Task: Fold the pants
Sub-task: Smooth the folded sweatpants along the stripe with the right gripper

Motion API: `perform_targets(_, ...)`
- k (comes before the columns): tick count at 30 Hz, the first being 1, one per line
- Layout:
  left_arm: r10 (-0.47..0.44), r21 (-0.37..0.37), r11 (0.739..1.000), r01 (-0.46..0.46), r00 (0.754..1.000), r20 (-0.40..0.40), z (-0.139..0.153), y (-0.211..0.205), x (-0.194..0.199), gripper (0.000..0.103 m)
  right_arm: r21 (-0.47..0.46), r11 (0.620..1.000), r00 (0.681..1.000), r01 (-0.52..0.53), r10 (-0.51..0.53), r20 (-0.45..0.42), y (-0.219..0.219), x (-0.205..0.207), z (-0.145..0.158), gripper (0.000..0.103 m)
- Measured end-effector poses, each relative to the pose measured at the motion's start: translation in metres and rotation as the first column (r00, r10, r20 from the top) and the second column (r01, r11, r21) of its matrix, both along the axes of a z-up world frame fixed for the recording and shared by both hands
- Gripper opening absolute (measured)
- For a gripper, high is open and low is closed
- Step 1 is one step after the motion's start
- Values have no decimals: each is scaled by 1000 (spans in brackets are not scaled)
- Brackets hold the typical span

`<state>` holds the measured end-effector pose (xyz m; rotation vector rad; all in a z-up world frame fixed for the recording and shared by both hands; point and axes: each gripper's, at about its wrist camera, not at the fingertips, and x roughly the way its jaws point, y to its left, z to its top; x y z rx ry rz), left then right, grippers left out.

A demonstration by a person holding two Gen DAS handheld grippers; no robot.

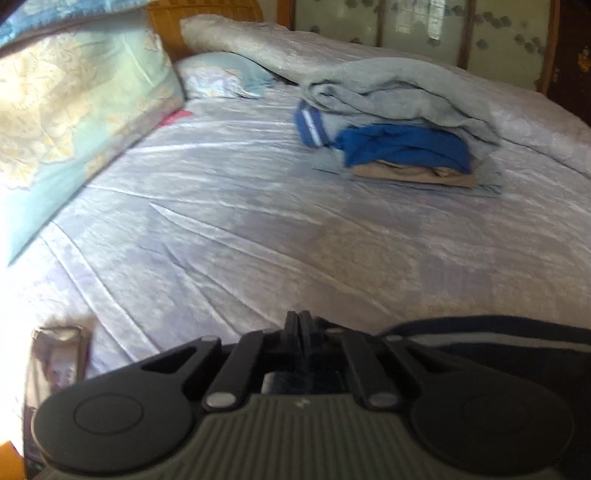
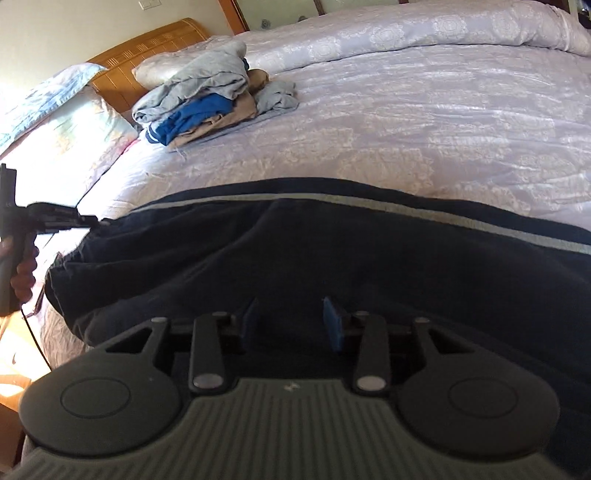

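Dark navy pants [image 2: 332, 258] with a grey side stripe lie across the near part of the bed. My left gripper [image 1: 300, 325] is shut, with the pants' dark fabric [image 1: 498, 339] trailing off to its right. In the right wrist view the left gripper [image 2: 92, 221] pinches the pants' left end. My right gripper [image 2: 291, 321] is open, its blue-padded fingers [image 2: 332, 328] just over the pants' near edge, holding nothing.
A pile of folded clothes [image 1: 399, 129], grey, blue and tan, sits on the lilac bedspread [image 1: 221, 221] toward the headboard [image 2: 147, 55]. Pillows [image 1: 74, 110] lie at the left. A rolled quilt [image 2: 443, 29] runs along the far side.
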<state>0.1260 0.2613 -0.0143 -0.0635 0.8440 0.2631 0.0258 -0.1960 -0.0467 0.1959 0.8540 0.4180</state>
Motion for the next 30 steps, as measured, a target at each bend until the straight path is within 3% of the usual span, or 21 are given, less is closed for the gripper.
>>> perform_targets(1, 34, 32, 999, -33, 999, -22, -5, 6, 6, 2, -14, 1000, 1000, -4, 4, 5, 4, 1, 2, 43)
perform_targets(4, 80, -51, 995, -86, 990, -115, -20, 26, 11, 2, -14, 1000, 1000, -12, 12, 19, 14, 5, 9, 43)
perform_targets(6, 75, -86, 993, -80, 995, -59, -11, 29, -4, 5, -11, 1000, 999, -19, 19, 45, 18, 2, 16, 43)
perform_targets(10, 76, -134, 988, -75, 997, 6, 11, 35, -37, 32, -17, 999, 997, -51, 52, 62, 25, -3, 21, 43)
perform_targets(16, -15, -81, 997, 12, 999, -30, 20, 8, -53, 35, -13, 998, 997, -65, 65, 51, 33, -10, 20, 43)
perform_targets(19, -58, -109, 992, 59, 998, 8, 28, -3, -68, 45, -15, 998, 996, -68, 69, 63, 35, -18, 22, 43)
perform_targets(22, -90, -138, 986, 91, 996, 8, 29, -4, -74, 45, -21, 997, 996, -69, 70, 64, 33, -24, 24, 43)
perform_targets(27, -149, -208, 969, 134, 987, -57, 15, 2, -70, 50, -10, 998, 996, -65, 66, 65, 31, -30, 27, 43)
perform_targets(30, -152, -195, 972, 133, 984, -88, 8, 2, -72, 49, -10, 997, 995, -71, 71, 74, 32, -32, 29, 43)
